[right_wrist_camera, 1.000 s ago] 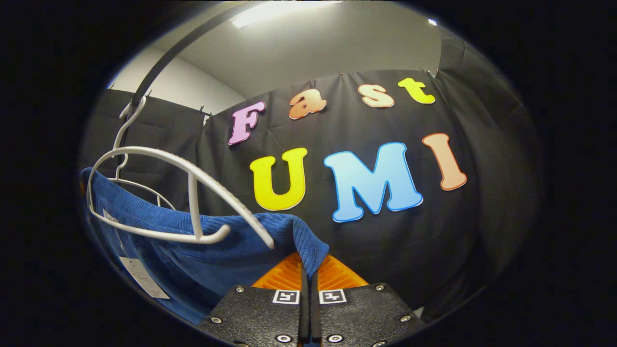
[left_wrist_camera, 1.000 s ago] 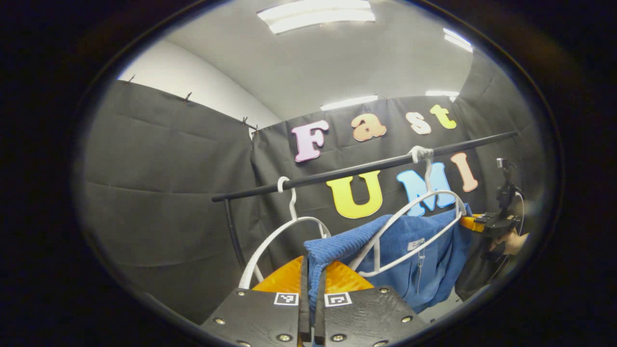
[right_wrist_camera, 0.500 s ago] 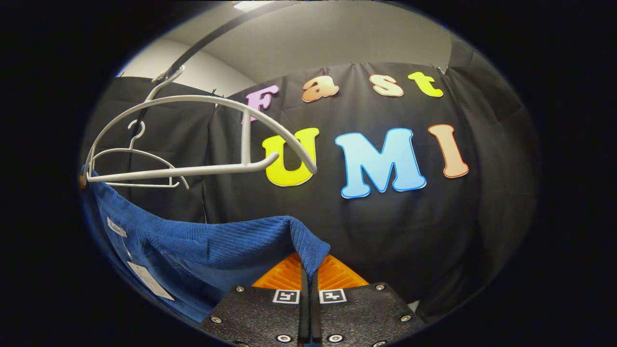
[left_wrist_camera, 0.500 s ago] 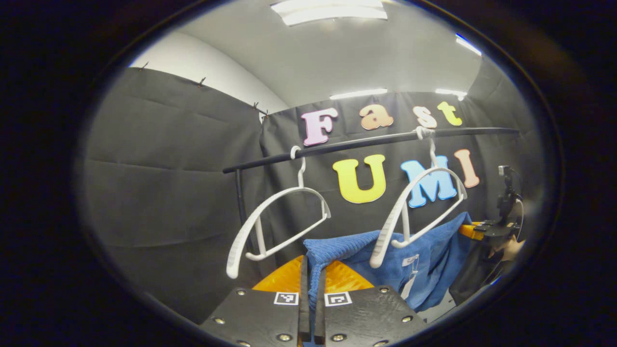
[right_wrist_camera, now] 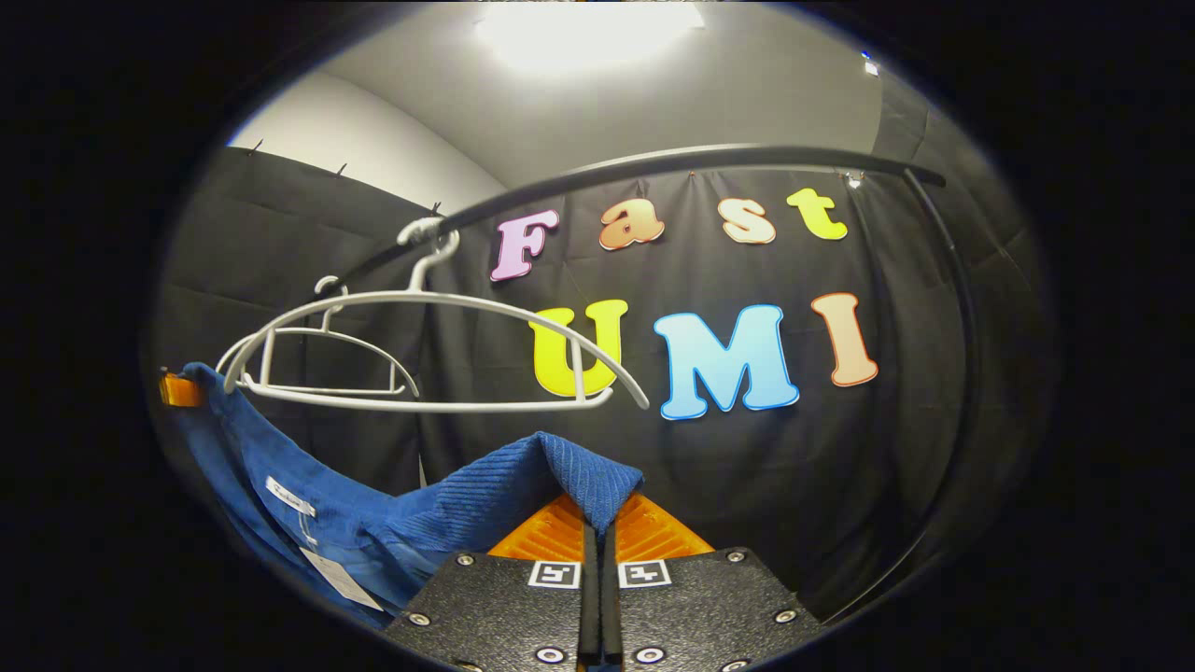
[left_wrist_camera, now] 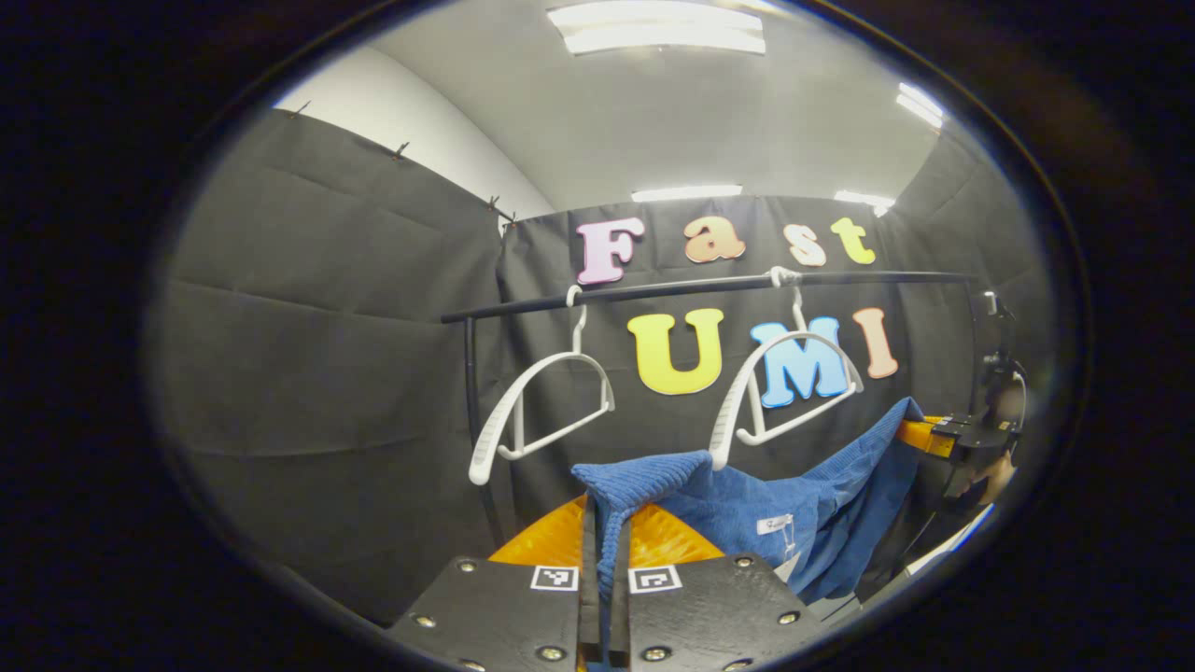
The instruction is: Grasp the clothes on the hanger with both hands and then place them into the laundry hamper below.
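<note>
Blue ribbed clothes [left_wrist_camera: 794, 495] hang stretched between two grippers, clear of the white hanger [left_wrist_camera: 780, 392] on the black rail [left_wrist_camera: 691, 287]. Left gripper [left_wrist_camera: 605, 551] pinches one corner tight between both fingers; right gripper [right_wrist_camera: 597, 551] clamps the other. A second white hanger [left_wrist_camera: 541, 411] hangs bare beside it.

Black screwed gripper plates [left_wrist_camera: 607, 607], square coded markers.
</note>
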`<state>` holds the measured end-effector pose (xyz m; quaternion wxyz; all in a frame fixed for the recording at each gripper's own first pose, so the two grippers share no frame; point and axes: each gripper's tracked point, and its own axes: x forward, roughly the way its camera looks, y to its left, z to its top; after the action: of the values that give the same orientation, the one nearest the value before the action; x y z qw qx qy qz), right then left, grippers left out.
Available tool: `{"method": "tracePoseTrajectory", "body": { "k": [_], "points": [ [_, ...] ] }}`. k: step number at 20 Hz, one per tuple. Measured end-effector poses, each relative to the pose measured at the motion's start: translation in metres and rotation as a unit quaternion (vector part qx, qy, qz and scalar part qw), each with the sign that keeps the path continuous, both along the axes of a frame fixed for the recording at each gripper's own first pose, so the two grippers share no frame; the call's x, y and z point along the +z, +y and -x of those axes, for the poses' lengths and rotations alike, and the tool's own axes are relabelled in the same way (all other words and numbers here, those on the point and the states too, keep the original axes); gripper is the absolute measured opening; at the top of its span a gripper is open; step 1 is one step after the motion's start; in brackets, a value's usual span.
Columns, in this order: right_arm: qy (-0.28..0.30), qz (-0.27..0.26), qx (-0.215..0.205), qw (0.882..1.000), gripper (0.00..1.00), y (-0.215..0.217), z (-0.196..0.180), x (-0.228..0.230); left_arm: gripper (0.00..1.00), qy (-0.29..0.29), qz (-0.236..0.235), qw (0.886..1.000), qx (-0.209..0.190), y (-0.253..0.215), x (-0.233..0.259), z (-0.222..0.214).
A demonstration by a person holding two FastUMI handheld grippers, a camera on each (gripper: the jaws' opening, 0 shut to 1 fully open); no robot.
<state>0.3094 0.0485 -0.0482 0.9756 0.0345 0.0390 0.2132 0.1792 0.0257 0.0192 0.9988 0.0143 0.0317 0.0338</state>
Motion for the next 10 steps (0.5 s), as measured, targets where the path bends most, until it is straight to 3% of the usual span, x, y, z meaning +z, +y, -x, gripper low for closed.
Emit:
{"method": "tracePoseTrajectory", "body": {
  "k": [10],
  "points": [
    [0.002,-0.022,0.008,1.0,0.0,0.017,0.113,0.037,0.04,-0.004,0.031,0.991,-0.132,-0.08,-0.011,0.055]
  ]
}}
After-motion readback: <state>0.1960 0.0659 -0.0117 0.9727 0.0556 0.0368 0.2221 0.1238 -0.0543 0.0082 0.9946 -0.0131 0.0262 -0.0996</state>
